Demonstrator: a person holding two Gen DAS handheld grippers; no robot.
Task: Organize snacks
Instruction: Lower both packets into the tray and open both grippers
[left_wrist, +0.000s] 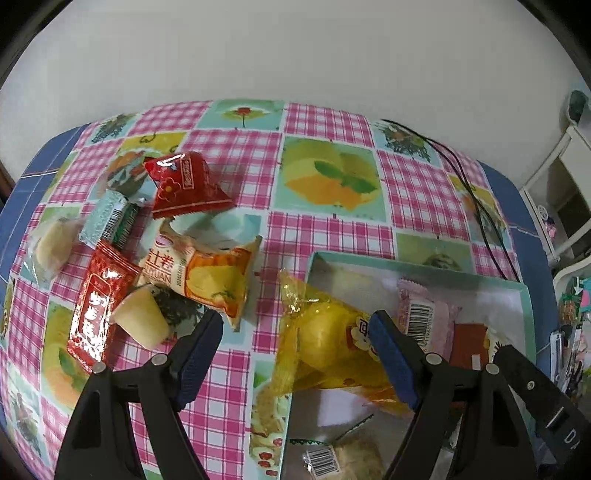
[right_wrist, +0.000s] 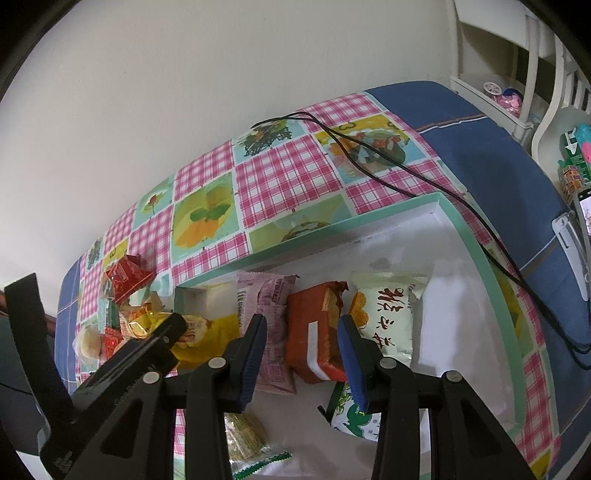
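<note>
Left gripper: jaws stood wide apart; the yellow packet lay between the fingers, against the right pad, with a clear gap to the left one. Nothing was pinched.
Right gripper: jaws stood open above the box; the orange-red packet showed in the gap between the fingers, lying on the box floor. Whether the pads touched it could not be told.
Yellow packet: lay across the box's left rim, partly over the tablecloth and partly over the box interior.
Box: teal rim, white inside, on the right part of the table.
In the box: a pink packet, the orange-red packet just right of it, and a white packet with black characters to the right again. Nearer the camera lay a green-and-white packet and a clear-wrapped biscuit.
Loose pile, left of the box on the cloth: a red pyramid packet at the far side, a pale blue packet, an orange-and-cream packet, a flat red packet, and two pale cakes in clear wrap.
Cable: black, ran over the cloth past the box's far right corner.
Shelf: white, right of the table.
</note>
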